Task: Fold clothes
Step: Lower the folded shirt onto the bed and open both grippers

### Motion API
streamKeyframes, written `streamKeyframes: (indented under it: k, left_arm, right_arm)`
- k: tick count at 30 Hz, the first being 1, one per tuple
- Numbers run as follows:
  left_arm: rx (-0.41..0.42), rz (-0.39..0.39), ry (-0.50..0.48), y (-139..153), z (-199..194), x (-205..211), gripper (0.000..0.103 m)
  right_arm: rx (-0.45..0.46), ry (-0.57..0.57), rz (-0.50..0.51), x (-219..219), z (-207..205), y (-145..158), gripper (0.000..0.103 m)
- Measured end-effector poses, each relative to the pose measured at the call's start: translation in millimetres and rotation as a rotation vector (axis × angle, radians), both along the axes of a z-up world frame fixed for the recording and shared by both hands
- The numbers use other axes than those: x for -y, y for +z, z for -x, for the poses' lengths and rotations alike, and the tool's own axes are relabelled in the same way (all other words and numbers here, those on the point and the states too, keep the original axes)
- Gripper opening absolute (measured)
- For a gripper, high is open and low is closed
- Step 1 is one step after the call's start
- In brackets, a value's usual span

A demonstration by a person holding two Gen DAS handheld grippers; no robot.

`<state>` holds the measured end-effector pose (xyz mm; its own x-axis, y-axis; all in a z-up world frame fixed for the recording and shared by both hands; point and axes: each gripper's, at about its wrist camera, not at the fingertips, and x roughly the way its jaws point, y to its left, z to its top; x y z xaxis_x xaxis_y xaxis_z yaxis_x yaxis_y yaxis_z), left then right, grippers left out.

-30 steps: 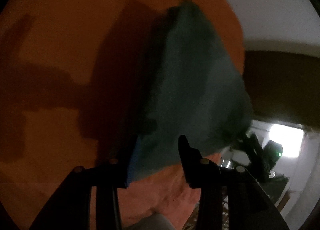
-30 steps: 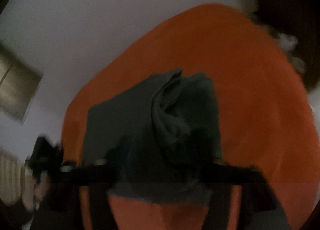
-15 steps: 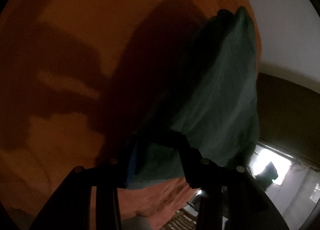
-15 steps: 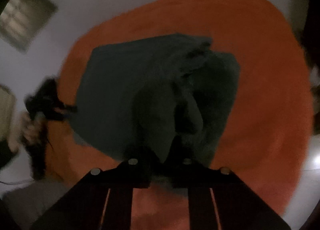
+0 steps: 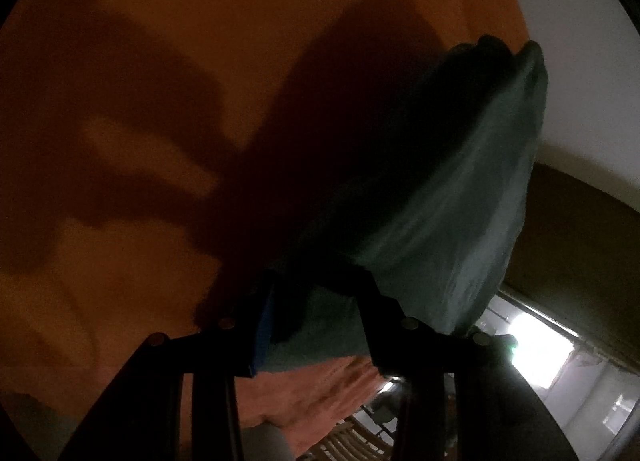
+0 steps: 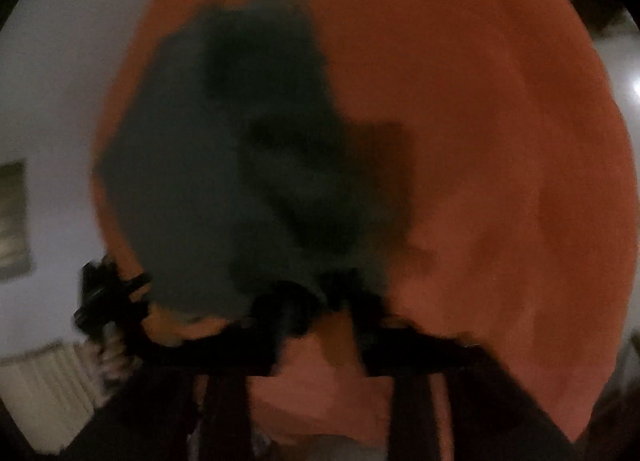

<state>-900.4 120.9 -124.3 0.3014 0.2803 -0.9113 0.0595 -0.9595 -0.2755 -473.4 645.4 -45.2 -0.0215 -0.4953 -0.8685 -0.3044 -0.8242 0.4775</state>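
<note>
Garment [image 5: 432,201], dark green, soft, creased, drapes over fuzzy orange blanket [image 5: 168,61].

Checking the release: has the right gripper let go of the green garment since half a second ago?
Yes. The right gripper has just been opening; only orange cover shows between its fingers, the green garment beyond.

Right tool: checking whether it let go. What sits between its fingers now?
Only bare orange cover; the dark green garment lies just beyond the right tool, in the blurred right wrist view.

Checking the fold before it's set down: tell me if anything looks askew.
The dark green garment looks bunched and lumpy on the orange cover, not flat; one end hangs from the left gripper.
</note>
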Motion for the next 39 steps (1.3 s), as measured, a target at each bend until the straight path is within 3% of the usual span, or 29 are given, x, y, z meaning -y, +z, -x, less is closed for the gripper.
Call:
streamKeyframes:
  k: [6,7,10,11,13,14,15,17,19,22,25,28,30,32,36,39]
  left_arm:
    - [-0.022,0.090,-0.034,8,-4,-10,0.041]
    - [-0.033,0.098,-0.042,13,-4,-13,0.041]
    - [-0.068,0.112,-0.071,31,-7,-30,0.041]
    - [-0.074,0.116,-0.081,37,-8,-37,0.041]
    - [-0.086,0.116,-0.090,47,-6,-46,0.041]
    - [-0.090,0.114,-0.090,51,0,-48,0.041]
    - [-0.094,0.113,-0.090,54,6,-50,0.041]
    - [-0.097,0.099,-0.091,56,9,-54,0.041]
    - [-0.093,0.077,-0.103,52,10,-65,0.041]
    - [-0.079,0.062,-0.141,34,4,-96,0.041]
    - [-0.056,0.071,-0.197,13,-9,-118,0.041]
    - [-0.052,0.104,-0.260,-5,-11,-130,0.041]
    - [-0.045,0.152,-0.288,-18,-12,-136,0.041]
    - [-0.032,0.198,-0.305,-28,-13,-140,0.041]
    - [-0.063,0.225,-0.349,-19,-19,-148,0.041]
    - [-0.090,0.226,-0.381,-16,-26,-153,0.041]
  right_arm:
    - [-0.301,0.075,-0.188,22,1,72,0.050]
    - [-0.365,0.089,-0.177,32,3,83,0.050]
    - [-0.535,0.145,0.013,65,15,95,0.049]
    - [-0.518,0.169,0.010,71,22,87,0.049]
    - [-0.329,0.181,-0.243,59,37,56,0.022]
    - [-0.242,0.166,-0.348,50,41,43,0.014]
    - [-0.190,0.081,-0.381,31,37,39,0.033]
    - [-0.097,-0.079,-0.445,-7,27,33,0.032]
    - [-0.165,-0.119,-0.434,-21,19,51,0.032]
    - [-0.392,-0.112,-0.303,-13,12,91,0.032]
    - [-0.501,0.028,-0.100,38,24,94,0.032]
    - [-0.406,0.190,-0.171,76,45,60,0.029]
    - [-0.325,0.159,-0.209,67,55,32,0.010]
    - [-0.255,0.130,-0.244,60,63,10,0.010]
    - [-0.324,0.120,-0.295,75,57,51,0.010]
    - [-0.350,0.109,-0.234,92,36,69,0.010]
